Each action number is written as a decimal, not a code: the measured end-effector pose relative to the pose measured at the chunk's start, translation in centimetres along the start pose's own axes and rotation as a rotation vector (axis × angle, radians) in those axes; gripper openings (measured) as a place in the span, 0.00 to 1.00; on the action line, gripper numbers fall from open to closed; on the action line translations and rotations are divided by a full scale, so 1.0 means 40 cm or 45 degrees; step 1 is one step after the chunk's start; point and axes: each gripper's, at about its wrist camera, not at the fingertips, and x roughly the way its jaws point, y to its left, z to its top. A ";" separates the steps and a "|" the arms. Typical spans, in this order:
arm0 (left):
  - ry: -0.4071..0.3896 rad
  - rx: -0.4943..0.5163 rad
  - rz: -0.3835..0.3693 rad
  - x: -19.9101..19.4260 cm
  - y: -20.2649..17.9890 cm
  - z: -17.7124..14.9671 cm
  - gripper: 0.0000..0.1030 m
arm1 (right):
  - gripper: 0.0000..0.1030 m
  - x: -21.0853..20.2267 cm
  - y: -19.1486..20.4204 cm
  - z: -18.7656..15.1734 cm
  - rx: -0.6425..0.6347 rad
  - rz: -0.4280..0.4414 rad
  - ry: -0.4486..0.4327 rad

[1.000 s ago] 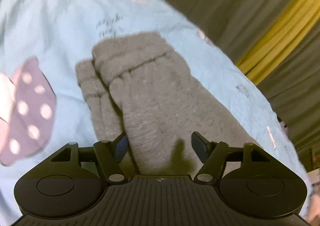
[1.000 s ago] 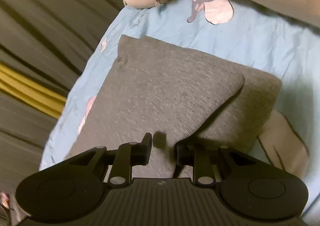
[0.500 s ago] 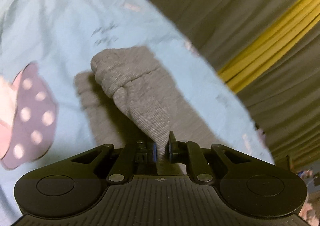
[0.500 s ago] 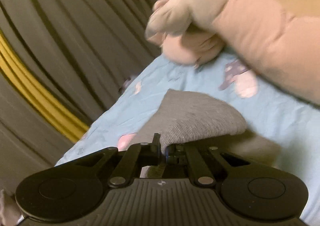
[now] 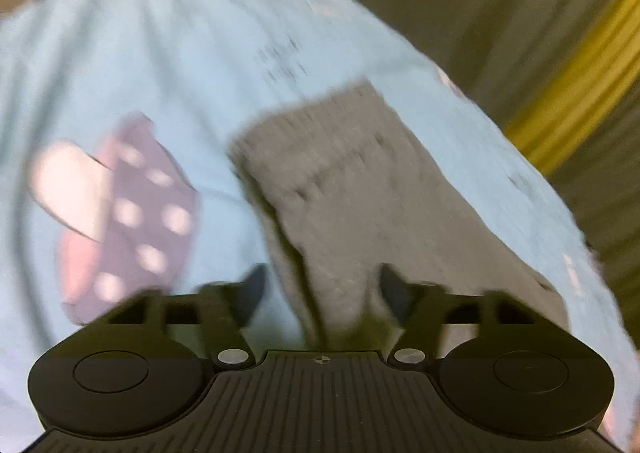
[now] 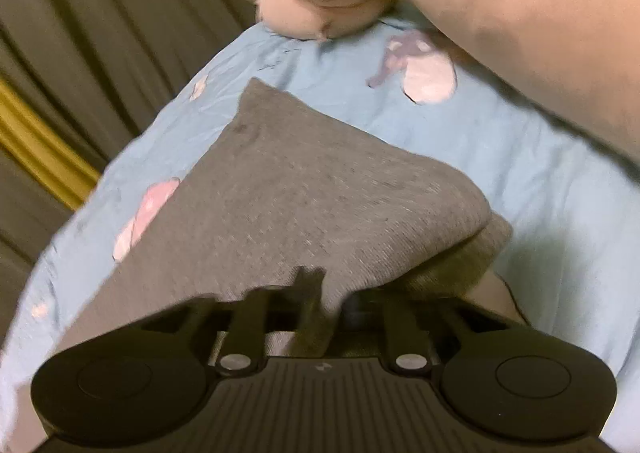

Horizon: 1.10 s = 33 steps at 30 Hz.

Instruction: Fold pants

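On bedsheet [image 5: 120, 61], pants [image 5: 360, 193] released, both claws opening

Pants [image 5: 360, 189] flat on bedsheet [image 5: 120, 53]; pillow [image 6: 520, 33] behind, curtain [image 6: 80, 13] probably beyond bed edge.

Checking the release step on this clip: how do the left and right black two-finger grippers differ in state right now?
The left gripper stands wide, its fingers clear of the grey knit pants; the right gripper is narrower, with a pinch of pants fabric rising between its fingers. The left view is motion-blurred and the right view is sharper. Shared: both have opening jaws and point down at the pants on the light blue printed bedsheet.
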 end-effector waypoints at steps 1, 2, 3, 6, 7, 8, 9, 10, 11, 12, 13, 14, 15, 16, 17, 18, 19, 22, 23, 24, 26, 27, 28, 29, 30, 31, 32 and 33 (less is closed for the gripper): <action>-0.041 0.006 0.020 -0.021 -0.004 -0.004 0.77 | 0.44 -0.004 -0.020 0.001 0.049 0.019 -0.016; -0.076 0.022 0.030 -0.043 -0.014 -0.008 0.78 | 0.44 -0.009 -0.038 0.003 0.106 0.052 -0.038; -0.095 0.034 0.041 -0.060 -0.027 -0.011 0.78 | 0.44 -0.009 -0.042 0.006 0.140 0.068 -0.051; -0.178 0.060 0.004 -0.115 -0.084 -0.030 0.83 | 0.18 0.004 -0.048 0.016 0.181 0.041 -0.068; -0.199 0.080 -0.031 -0.128 -0.115 -0.041 0.86 | 0.05 0.011 -0.045 0.020 0.176 0.022 -0.058; -0.209 0.102 -0.068 -0.131 -0.148 -0.051 0.92 | 0.05 0.013 -0.041 0.022 0.168 0.015 -0.052; -0.211 0.132 -0.109 -0.130 -0.180 -0.066 0.93 | 0.05 0.014 -0.035 0.026 0.156 0.009 -0.058; -0.202 0.165 -0.145 -0.129 -0.212 -0.082 0.93 | 0.05 0.006 -0.026 0.029 0.134 0.000 -0.079; -0.182 0.214 -0.178 -0.122 -0.251 -0.105 0.93 | 0.05 -0.009 -0.018 0.030 0.111 0.002 -0.118; -0.162 0.250 -0.194 -0.112 -0.281 -0.125 0.93 | 0.04 -0.030 -0.010 0.030 0.096 0.020 -0.167; -0.136 0.287 -0.213 -0.101 -0.312 -0.148 0.92 | 0.04 -0.057 -0.006 0.025 0.088 0.048 -0.218; -0.105 0.330 -0.237 -0.087 -0.344 -0.175 0.92 | 0.04 -0.079 -0.006 0.019 0.086 0.073 -0.259; -0.084 0.365 -0.256 -0.071 -0.366 -0.202 0.92 | 0.04 -0.090 -0.009 0.014 0.088 0.083 -0.281; -0.071 0.398 -0.276 -0.054 -0.385 -0.228 0.92 | 0.04 -0.089 -0.013 0.005 0.072 0.075 -0.290; -0.052 0.442 -0.300 -0.030 -0.402 -0.254 0.91 | 0.05 -0.076 -0.017 0.001 0.053 0.037 -0.268; -0.001 0.488 -0.281 -0.004 -0.419 -0.264 0.81 | 0.05 -0.047 -0.028 0.000 0.062 -0.027 -0.200; 0.034 0.511 -0.263 0.014 -0.429 -0.262 0.80 | 0.05 -0.012 -0.057 0.002 0.147 -0.074 -0.077; 0.131 0.450 -0.265 0.059 -0.413 -0.241 0.90 | 0.05 0.002 -0.129 0.011 0.387 0.001 -0.005; 0.162 0.391 -0.252 0.073 -0.398 -0.234 0.90 | 0.10 -0.009 -0.126 0.013 0.363 -0.021 -0.023; 0.191 0.339 -0.239 0.086 -0.383 -0.229 0.90 | 0.13 -0.022 -0.116 0.011 0.322 -0.067 -0.057; 0.219 0.264 -0.247 0.092 -0.360 -0.223 0.90 | 0.16 -0.052 -0.090 0.007 0.251 -0.177 -0.134; 0.214 0.243 -0.251 0.086 -0.354 -0.225 0.90 | 0.17 -0.065 -0.076 0.010 0.222 -0.224 -0.172; 0.207 0.234 -0.245 0.085 -0.350 -0.226 0.90 | 0.21 -0.080 -0.062 0.012 0.191 -0.272 -0.218; 0.202 0.234 -0.238 0.083 -0.349 -0.230 0.90 | 0.26 -0.094 -0.049 0.014 0.150 -0.297 -0.265; 0.200 0.242 -0.237 0.080 -0.350 -0.233 0.91 | 0.29 -0.107 -0.038 0.014 0.104 -0.283 -0.296; 0.198 0.256 -0.233 0.079 -0.352 -0.236 0.91 | 0.33 -0.113 -0.024 0.015 0.051 -0.247 -0.317; 0.197 0.267 -0.227 0.078 -0.354 -0.238 0.91 | 0.34 -0.113 -0.010 0.014 -0.004 -0.219 -0.321; 0.197 0.278 -0.223 0.079 -0.362 -0.236 0.92 | 0.34 -0.113 0.001 0.013 -0.054 -0.212 -0.319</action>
